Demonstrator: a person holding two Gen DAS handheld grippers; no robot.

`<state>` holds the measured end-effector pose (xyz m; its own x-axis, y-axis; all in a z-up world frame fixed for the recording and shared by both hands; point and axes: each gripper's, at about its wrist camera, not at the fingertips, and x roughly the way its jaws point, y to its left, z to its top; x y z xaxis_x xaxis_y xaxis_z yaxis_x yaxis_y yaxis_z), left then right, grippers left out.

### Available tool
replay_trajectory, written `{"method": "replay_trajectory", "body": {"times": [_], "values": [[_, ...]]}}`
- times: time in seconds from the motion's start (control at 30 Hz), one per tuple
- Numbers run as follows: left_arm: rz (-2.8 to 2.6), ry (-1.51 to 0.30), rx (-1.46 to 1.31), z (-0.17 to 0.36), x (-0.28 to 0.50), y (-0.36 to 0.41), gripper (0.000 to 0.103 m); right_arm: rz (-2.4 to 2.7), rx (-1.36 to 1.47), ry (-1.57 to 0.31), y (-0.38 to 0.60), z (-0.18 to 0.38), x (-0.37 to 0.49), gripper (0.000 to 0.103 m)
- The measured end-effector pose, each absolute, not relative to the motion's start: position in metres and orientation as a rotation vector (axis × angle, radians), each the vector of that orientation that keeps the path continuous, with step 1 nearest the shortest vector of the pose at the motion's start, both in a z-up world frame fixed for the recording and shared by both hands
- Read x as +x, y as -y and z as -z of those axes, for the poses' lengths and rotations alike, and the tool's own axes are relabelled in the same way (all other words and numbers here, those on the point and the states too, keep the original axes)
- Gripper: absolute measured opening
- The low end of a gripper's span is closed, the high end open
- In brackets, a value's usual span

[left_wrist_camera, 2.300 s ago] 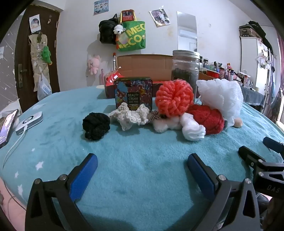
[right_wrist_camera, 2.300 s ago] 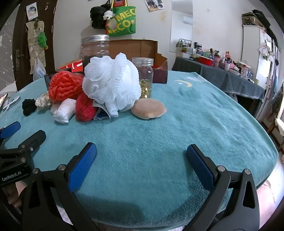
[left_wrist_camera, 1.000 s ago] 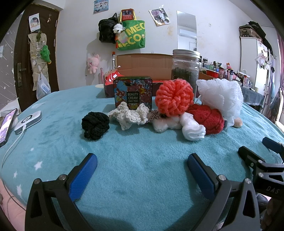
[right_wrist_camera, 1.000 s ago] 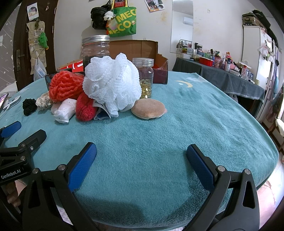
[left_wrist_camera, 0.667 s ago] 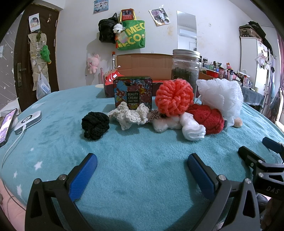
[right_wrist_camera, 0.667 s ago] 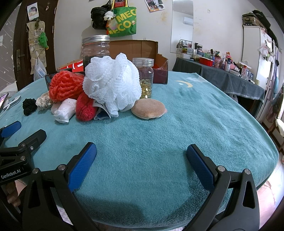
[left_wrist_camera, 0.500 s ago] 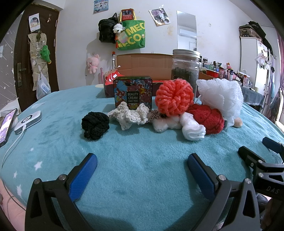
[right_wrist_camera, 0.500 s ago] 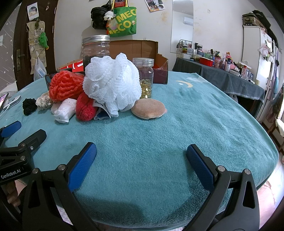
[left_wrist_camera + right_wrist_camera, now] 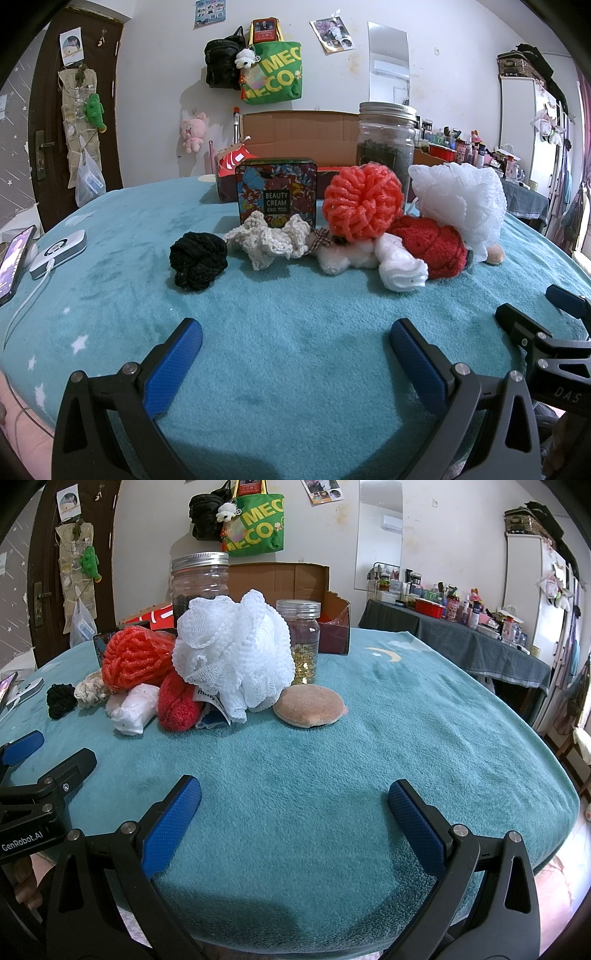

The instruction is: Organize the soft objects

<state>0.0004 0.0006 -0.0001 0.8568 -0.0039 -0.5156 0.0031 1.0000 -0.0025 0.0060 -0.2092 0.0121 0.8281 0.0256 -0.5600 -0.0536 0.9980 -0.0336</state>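
Note:
Soft things lie in a row on the teal cloth: a black scrunchie (image 9: 198,260), a cream scrunchie (image 9: 269,240), an orange knit ball (image 9: 362,206), a white plush piece (image 9: 400,266), a red knit ball (image 9: 430,245), a white mesh bath puff (image 9: 460,201) and a tan powder puff (image 9: 309,709). My left gripper (image 9: 295,354) is open and empty, well short of the row. My right gripper (image 9: 295,805) is open and empty, in front of the puffs (image 9: 232,657). Each gripper shows at the edge of the other's view.
A patterned tin (image 9: 276,194), a tall glass jar (image 9: 386,147), a small jar (image 9: 301,642) and an open cardboard box (image 9: 295,133) stand behind the row. A phone (image 9: 13,260) and a white charger (image 9: 57,253) lie at the left table edge.

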Motion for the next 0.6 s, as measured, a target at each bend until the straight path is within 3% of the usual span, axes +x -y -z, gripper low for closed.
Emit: {"method": "replay_trajectory", "body": {"times": [0.6], "values": [[0.012, -0.544, -0.004, -0.001, -0.0016, 0.0001, 0.103, -0.044, -0.047, -0.592, 0.2096, -0.0119, 0.0058, 0.103]]}}
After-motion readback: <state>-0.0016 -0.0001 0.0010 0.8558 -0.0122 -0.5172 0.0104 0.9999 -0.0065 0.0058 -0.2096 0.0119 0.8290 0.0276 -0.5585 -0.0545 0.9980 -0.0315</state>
